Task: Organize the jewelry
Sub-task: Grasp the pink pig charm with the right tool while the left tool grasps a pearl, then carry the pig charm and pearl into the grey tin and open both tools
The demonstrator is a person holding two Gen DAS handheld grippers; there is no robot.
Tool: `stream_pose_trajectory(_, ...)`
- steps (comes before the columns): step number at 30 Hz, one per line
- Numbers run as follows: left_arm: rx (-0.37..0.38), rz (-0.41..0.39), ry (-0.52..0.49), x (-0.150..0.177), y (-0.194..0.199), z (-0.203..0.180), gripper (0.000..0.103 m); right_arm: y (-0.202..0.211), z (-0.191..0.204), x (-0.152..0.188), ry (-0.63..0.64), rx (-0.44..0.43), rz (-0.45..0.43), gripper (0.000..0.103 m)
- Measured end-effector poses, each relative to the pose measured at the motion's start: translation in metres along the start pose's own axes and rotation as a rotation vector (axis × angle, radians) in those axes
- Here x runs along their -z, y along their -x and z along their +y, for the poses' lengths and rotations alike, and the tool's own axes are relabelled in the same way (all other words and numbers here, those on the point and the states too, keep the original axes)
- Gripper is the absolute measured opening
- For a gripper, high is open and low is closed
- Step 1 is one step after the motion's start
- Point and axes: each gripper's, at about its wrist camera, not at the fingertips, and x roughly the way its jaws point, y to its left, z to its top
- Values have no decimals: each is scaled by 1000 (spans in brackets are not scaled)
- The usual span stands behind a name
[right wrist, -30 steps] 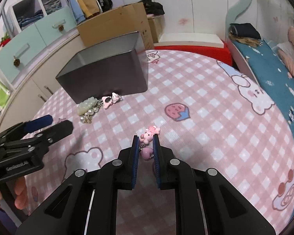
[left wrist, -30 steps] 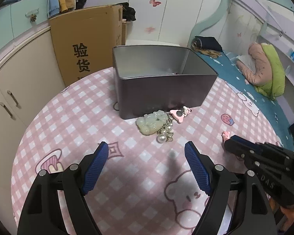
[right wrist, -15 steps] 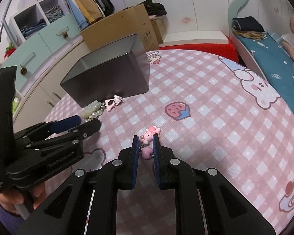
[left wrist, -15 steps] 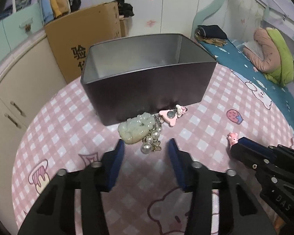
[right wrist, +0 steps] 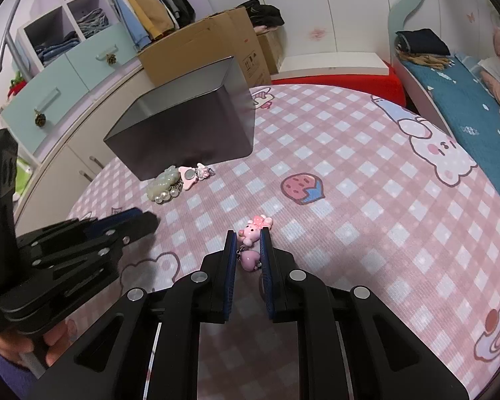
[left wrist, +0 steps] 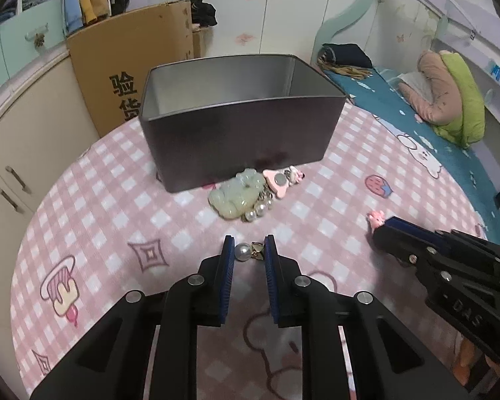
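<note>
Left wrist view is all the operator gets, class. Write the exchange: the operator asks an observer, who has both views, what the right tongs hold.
Operator: I see only a pink speck at the right tongs. What is it?
Observer: The right tongs are shut on a pink pig charm.
Operator: Is the pig alone?
Observer: No. A pink heart hangs below it, between the pads.
</note>
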Motion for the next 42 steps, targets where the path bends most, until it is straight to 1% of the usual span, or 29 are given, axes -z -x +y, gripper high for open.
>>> stream_pose_trajectory(4,32,-10,11,7,13,3,16,1,7,4,23,18,1,15)
stream_pose_trajectory(9,46,-70,-13,10,38,6,16,9,19,7,47,25,-13,15)
stream_pose_trajectory(11,72,-82,-11,9,48,7,16,17,24,6,48,18,-30,15)
stream_pose_trajectory(13,126,-94,3,6,60,11,16,27,27,1,45,2,-45,15)
stream_pose_trajectory(15,151,-111,10,0,70,13,16,37,29,-6,43,-10,-62,15)
stream_pose_trajectory(20,168,-191,-16,-22,98,14,16,60,43,-33,73,-5,-119,15)
stream_pose_trajectory(23,149,-231,-30,-44,108,17,16,68,56,-53,98,-9,-142,15)
stream_pose_trajectory(26,143,-248,-35,-67,107,25,16,70,70,-76,125,-8,-161,15)
stream_pose_trajectory(30,150,-221,-48,-93,91,32,16,61,85,-105,147,-15,-161,15)
stream_pose_trajectory(32,144,-189,-53,-106,75,35,16,51,89,-118,147,-13,-145,15)
stream_pose_trajectory(33,128,-168,-50,-112,64,35,16,44,90,-123,147,-9,-135,15)
stream_pose_trajectory(35,112,-129,-51,-120,45,38,16,25,92,-133,145,9,-101,15)
stream_pose_trajectory(42,82,-40,-37,-120,3,49,17,-27,86,-136,127,38,-1,15)
